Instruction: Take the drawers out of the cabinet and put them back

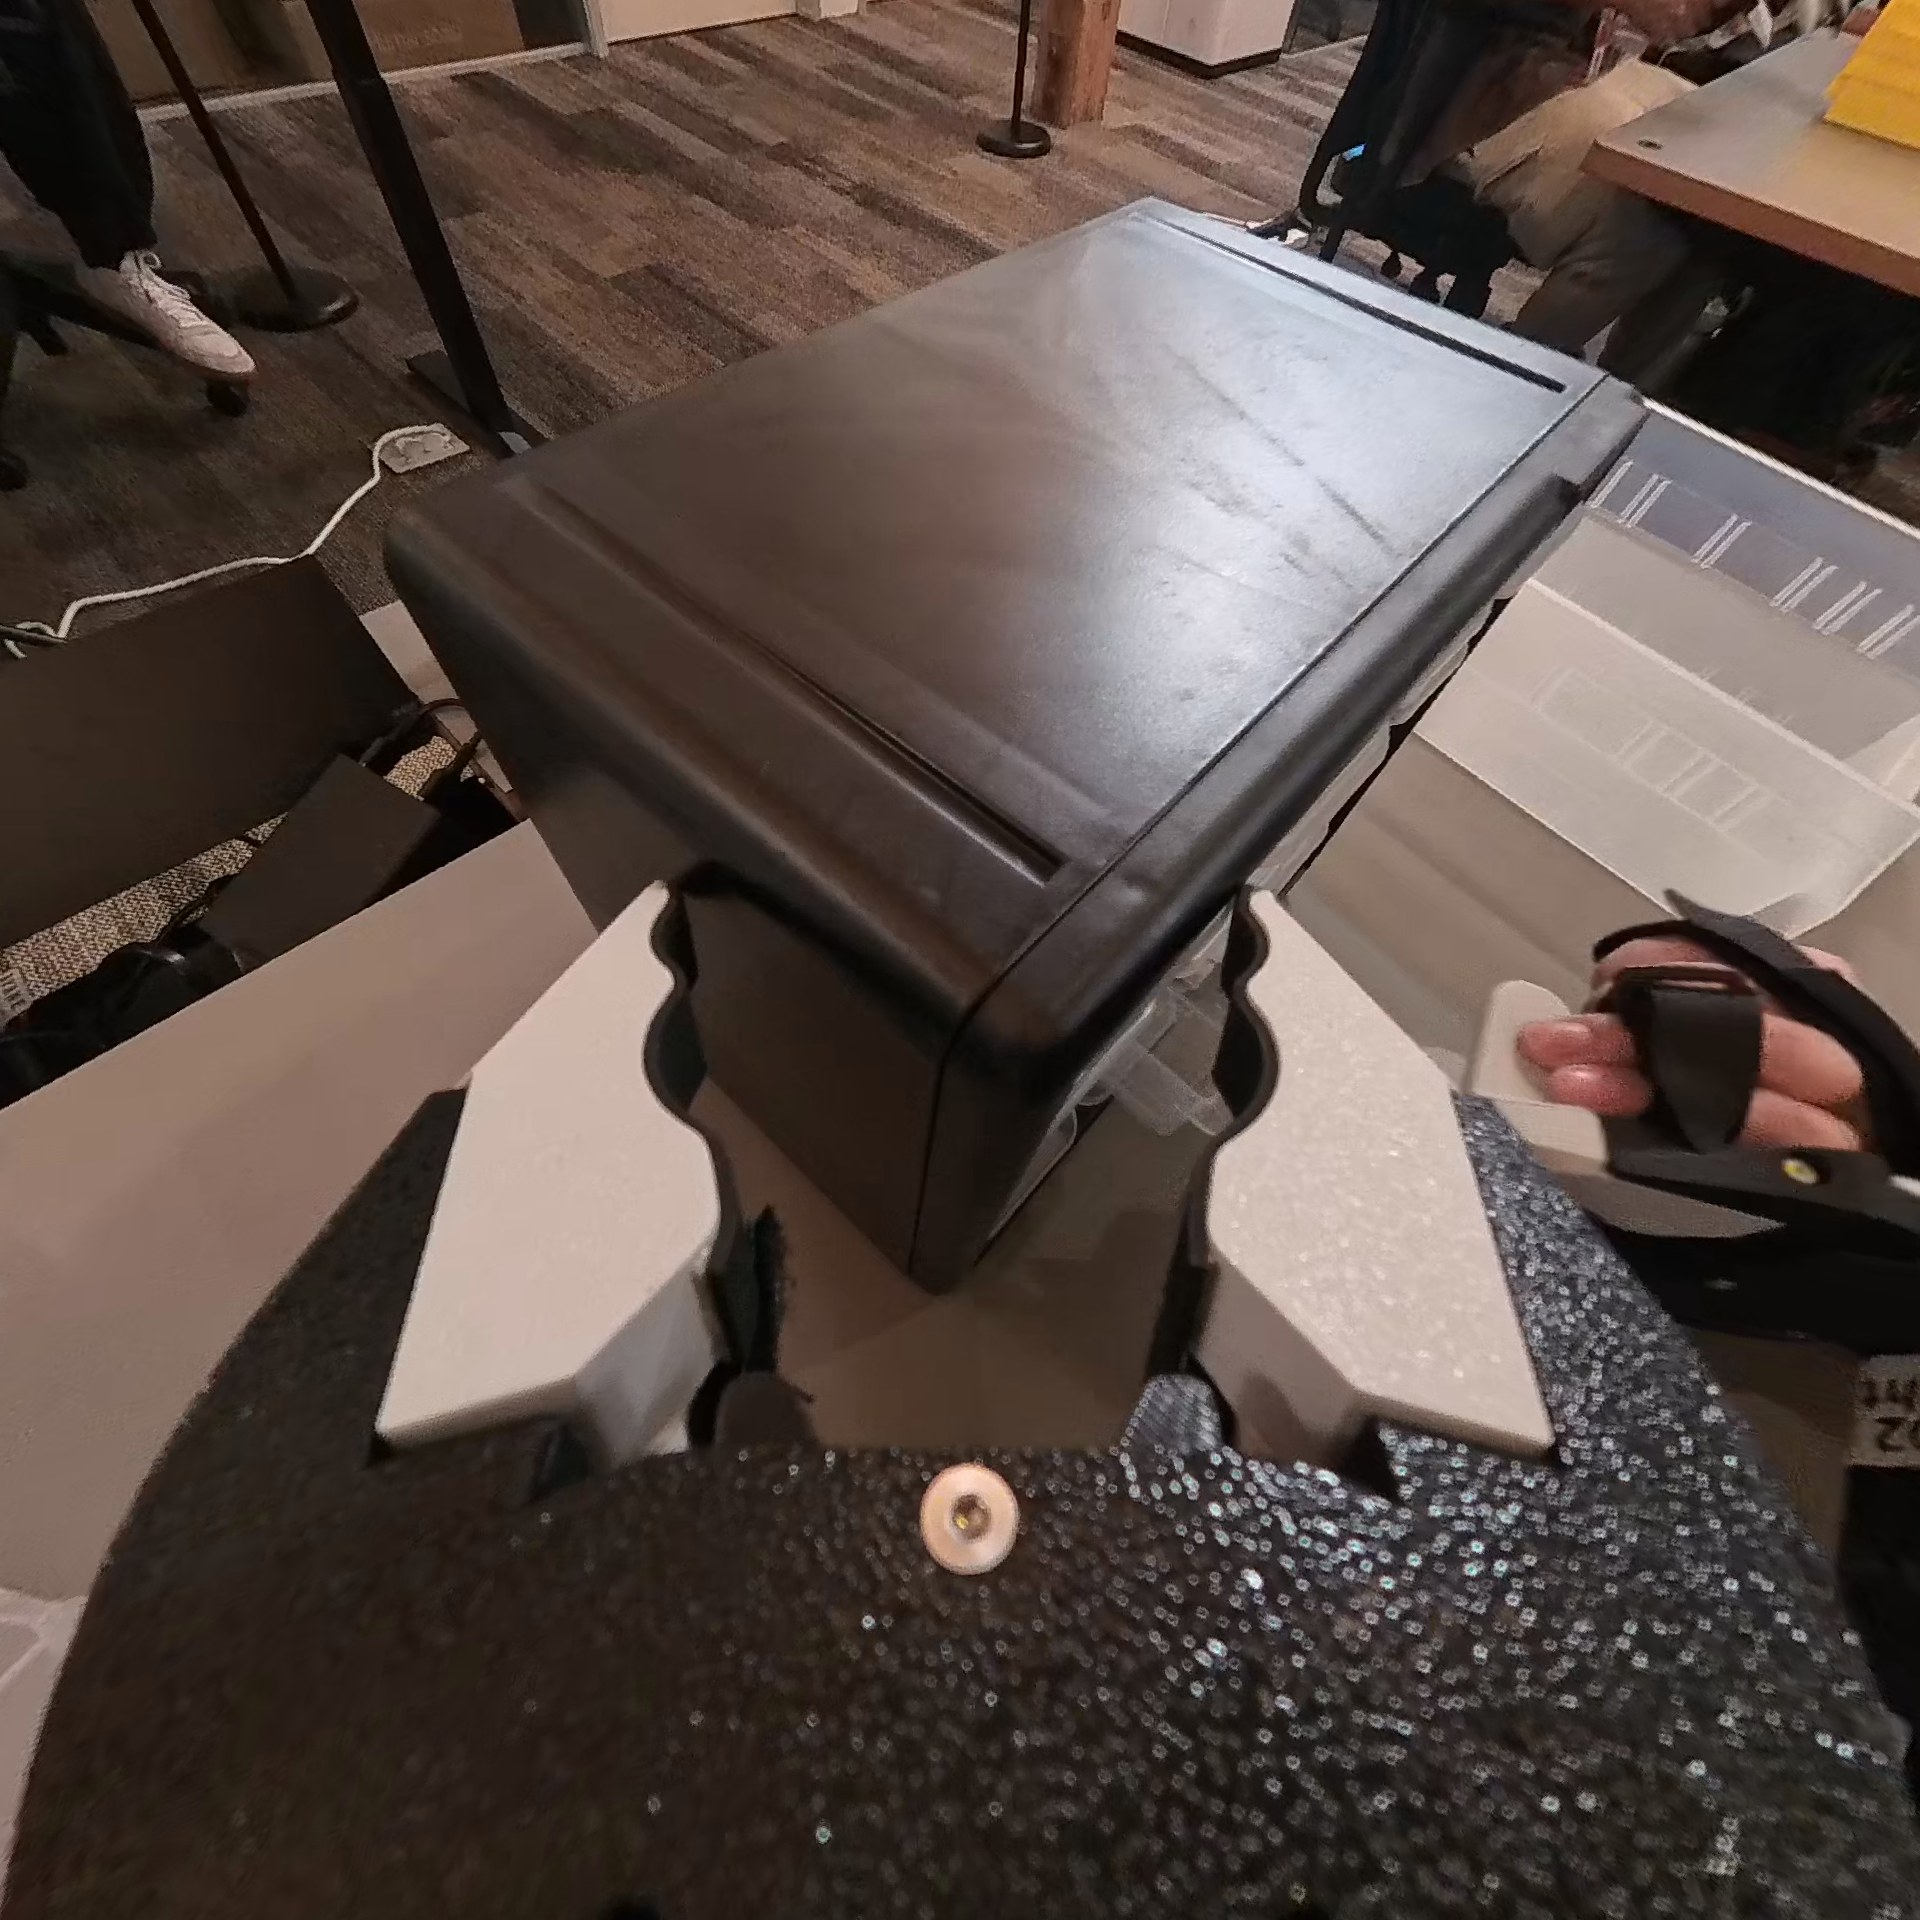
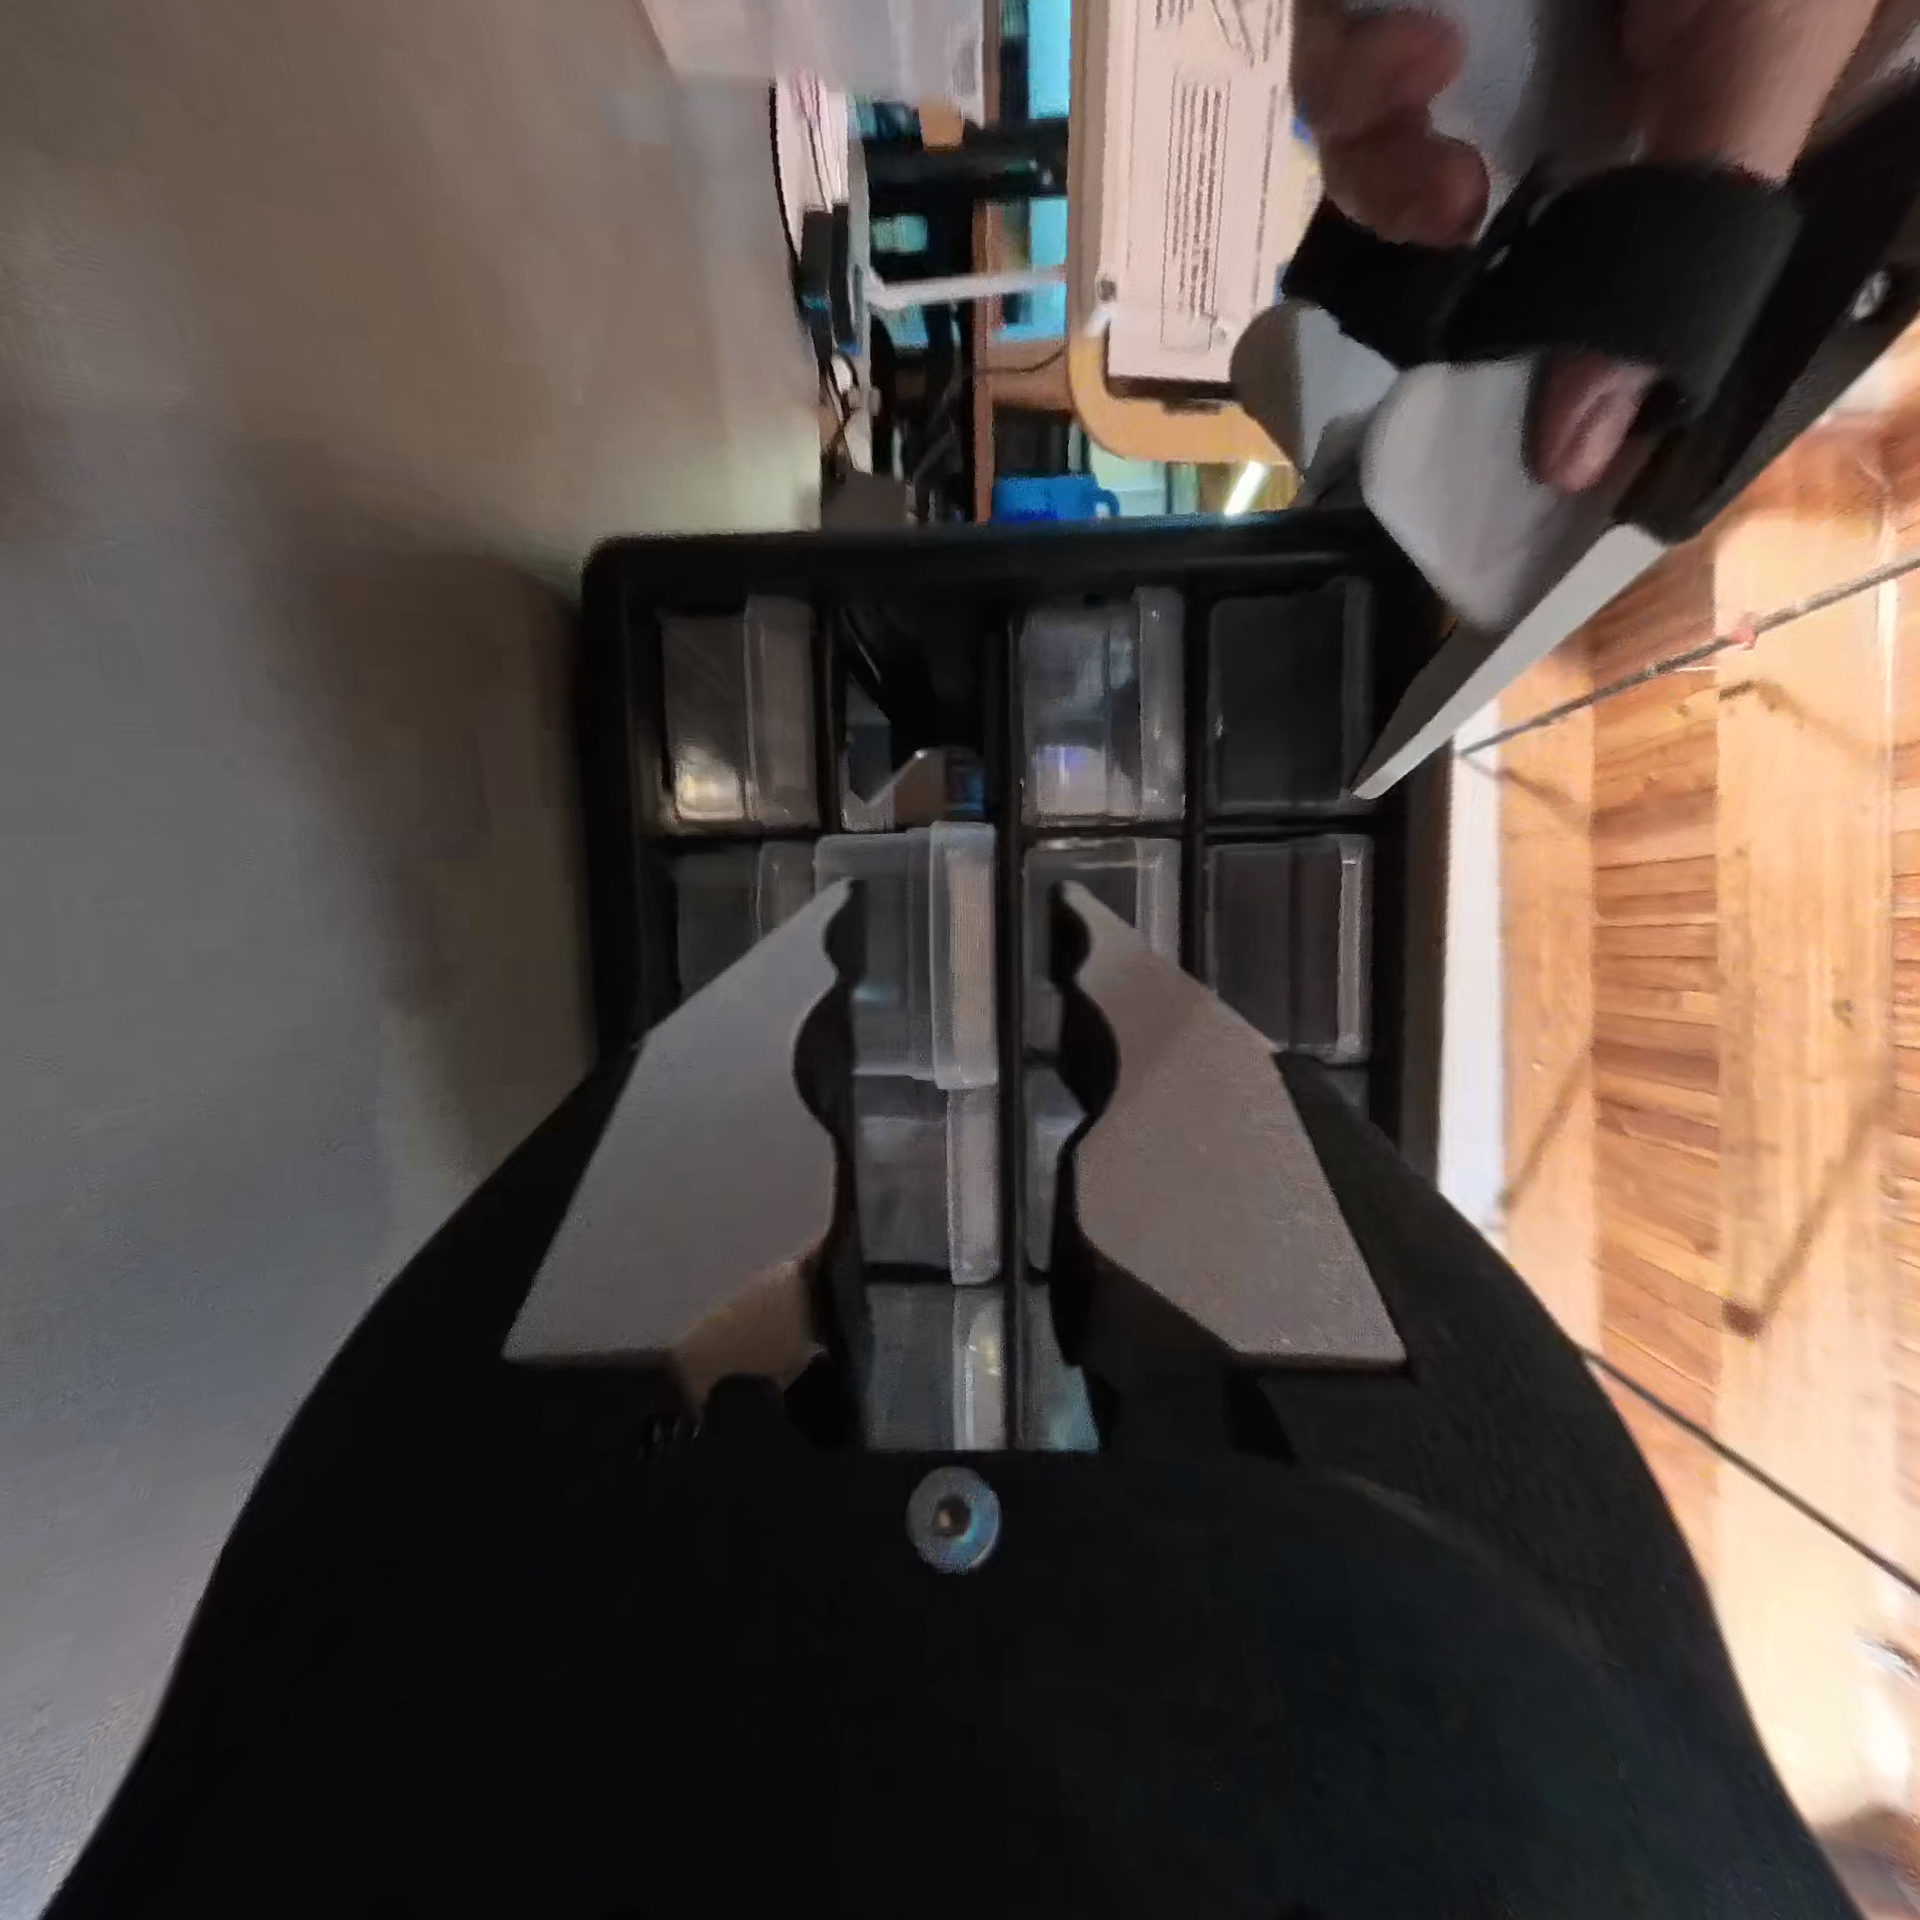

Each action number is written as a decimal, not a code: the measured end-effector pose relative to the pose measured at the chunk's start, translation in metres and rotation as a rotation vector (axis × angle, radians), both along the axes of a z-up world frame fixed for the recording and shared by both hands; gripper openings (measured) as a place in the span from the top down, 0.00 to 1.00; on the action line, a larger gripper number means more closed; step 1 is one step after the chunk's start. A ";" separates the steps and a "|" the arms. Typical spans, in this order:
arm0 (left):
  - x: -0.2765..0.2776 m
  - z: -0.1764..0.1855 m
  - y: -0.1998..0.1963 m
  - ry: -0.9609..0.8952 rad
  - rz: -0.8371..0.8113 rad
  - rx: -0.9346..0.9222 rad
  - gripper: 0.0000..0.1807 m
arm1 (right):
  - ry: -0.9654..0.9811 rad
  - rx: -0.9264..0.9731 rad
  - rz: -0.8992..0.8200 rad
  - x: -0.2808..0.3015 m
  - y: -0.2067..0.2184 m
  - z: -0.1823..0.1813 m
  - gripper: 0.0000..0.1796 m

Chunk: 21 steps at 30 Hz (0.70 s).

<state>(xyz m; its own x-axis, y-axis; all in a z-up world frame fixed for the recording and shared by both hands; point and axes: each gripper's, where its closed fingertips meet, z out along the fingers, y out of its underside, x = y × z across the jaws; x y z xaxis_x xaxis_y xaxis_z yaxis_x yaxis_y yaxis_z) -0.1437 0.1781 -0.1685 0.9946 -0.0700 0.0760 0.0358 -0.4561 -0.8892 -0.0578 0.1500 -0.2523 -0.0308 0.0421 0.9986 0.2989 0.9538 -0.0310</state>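
Now, in the left wrist view, your left hand-held gripper [image 1: 961, 1049] stands wide apart astride the near corner of the black cabinet [image 1: 997, 582], bracing it without visibly clamping; the cabinet sits near the tabletop [image 1: 208, 1195] edge, carpeted floor [image 1: 644, 187] beyond. In the right wrist view, your right hand-held gripper [image 2: 951, 904] is open and faces the cabinet front squarely. A clear drawer [image 2: 920, 966] juts out towards you between its fingers, long axis along them, not yet pinched. Judging by this, the right is the nearer hand.
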 end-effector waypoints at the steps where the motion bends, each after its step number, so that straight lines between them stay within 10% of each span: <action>1: 0.000 0.000 -0.001 0.004 -0.001 0.001 0.45 | -0.009 -0.042 0.008 0.000 0.000 -0.001 0.74; 6: 0.001 0.009 -0.005 0.015 -0.006 0.035 0.48 | -0.080 -0.145 -0.096 -0.010 0.027 -0.014 0.58; 11: 0.000 0.023 -0.009 0.020 0.002 0.095 0.50 | -0.137 -0.109 -0.189 -0.015 0.041 -0.021 0.77; 21: 0.000 0.022 -0.006 0.014 -0.020 0.113 0.50 | -0.229 -0.111 -0.137 0.017 0.000 -0.020 0.78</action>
<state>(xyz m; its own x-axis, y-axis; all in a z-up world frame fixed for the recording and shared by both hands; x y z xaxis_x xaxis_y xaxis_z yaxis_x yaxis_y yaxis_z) -0.1436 0.1725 -0.1468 0.9939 -0.0968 0.0523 0.0147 -0.3538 -0.9352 -0.0407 0.1499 -0.2725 -0.2419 0.1701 0.9553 0.4356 0.8988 -0.0497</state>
